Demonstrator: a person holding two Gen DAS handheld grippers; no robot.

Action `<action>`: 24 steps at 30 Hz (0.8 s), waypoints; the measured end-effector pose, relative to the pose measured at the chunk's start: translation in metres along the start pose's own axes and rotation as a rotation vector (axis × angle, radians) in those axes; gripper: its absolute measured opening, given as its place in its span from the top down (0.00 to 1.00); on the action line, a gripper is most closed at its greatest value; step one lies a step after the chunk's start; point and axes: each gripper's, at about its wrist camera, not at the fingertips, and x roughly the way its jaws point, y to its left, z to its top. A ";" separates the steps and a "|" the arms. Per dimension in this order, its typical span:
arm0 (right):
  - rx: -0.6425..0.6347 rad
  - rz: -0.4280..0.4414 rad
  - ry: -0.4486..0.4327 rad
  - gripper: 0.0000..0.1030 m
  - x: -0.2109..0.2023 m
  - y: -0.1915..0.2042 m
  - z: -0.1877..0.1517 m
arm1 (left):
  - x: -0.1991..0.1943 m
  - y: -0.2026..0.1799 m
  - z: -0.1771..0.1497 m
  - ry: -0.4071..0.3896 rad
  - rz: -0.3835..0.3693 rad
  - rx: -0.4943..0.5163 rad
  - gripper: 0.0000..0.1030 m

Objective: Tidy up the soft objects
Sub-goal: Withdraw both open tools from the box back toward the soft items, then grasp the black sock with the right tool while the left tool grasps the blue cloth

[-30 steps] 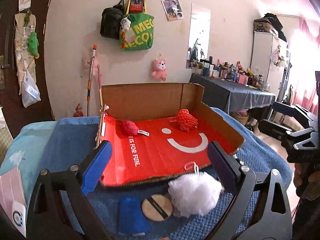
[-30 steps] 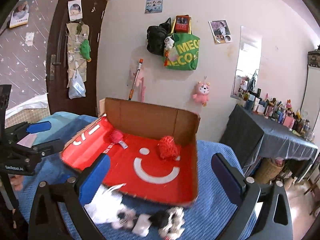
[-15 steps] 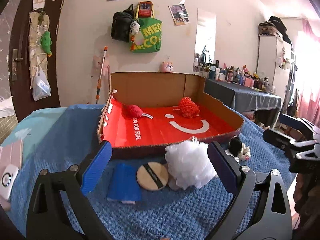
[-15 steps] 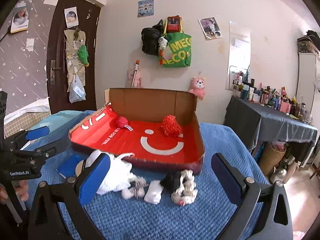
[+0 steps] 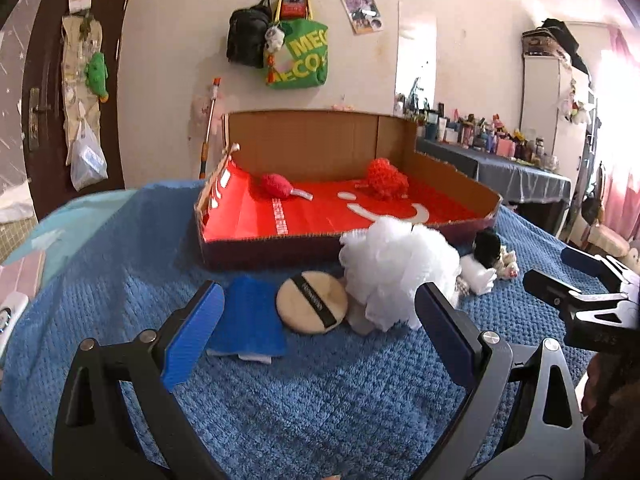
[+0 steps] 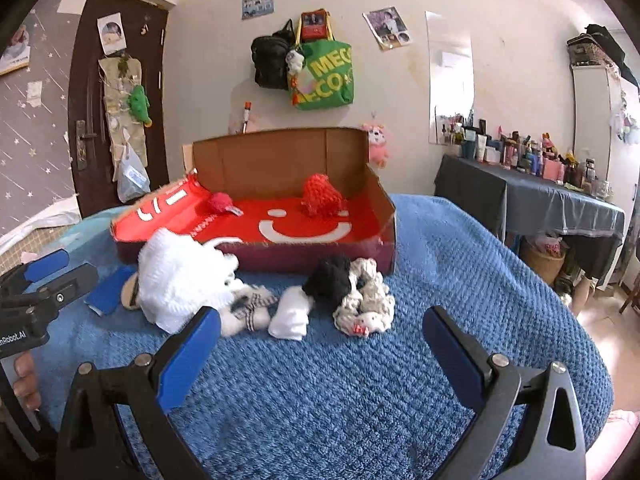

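A: The blue blanket (image 5: 120, 280) is filling more of both views than a second ago, and the cardboard box (image 5: 320, 240) is sitting level now; both grippers have been dropping lower, toward the loose pile.

B: So picking is starting. The left gripper (image 5: 316, 332) is holding its jaws wide apart, empty, facing the white mesh pouf (image 5: 396, 268), the round powder puff (image 5: 312, 298) and the blue cloth (image 5: 250, 320).

A: The right gripper (image 6: 320, 352) is gaping empty too. Only its view is showing the rolled white sock (image 6: 290, 312) and the black-and-cream scrunchie heap (image 6: 352, 288) clearly; the pouf is hiding them from the left.
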 end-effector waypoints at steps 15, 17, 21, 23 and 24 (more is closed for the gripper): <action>0.021 -0.001 0.053 0.00 0.014 -0.003 -0.012 | 0.010 0.002 -0.009 0.057 -0.007 -0.018 0.05; 0.017 -0.001 0.055 0.00 0.015 -0.001 -0.011 | 0.011 0.002 -0.008 0.069 -0.007 -0.019 0.05; 0.015 -0.002 0.066 0.00 0.018 -0.004 -0.001 | 0.016 0.005 -0.002 0.093 -0.019 -0.022 0.05; 0.029 0.007 0.068 0.00 0.019 -0.008 0.004 | 0.018 0.007 0.004 0.097 -0.015 -0.013 0.05; 0.035 0.009 0.071 0.00 0.020 -0.009 0.007 | 0.019 0.008 0.006 0.099 -0.009 -0.007 0.05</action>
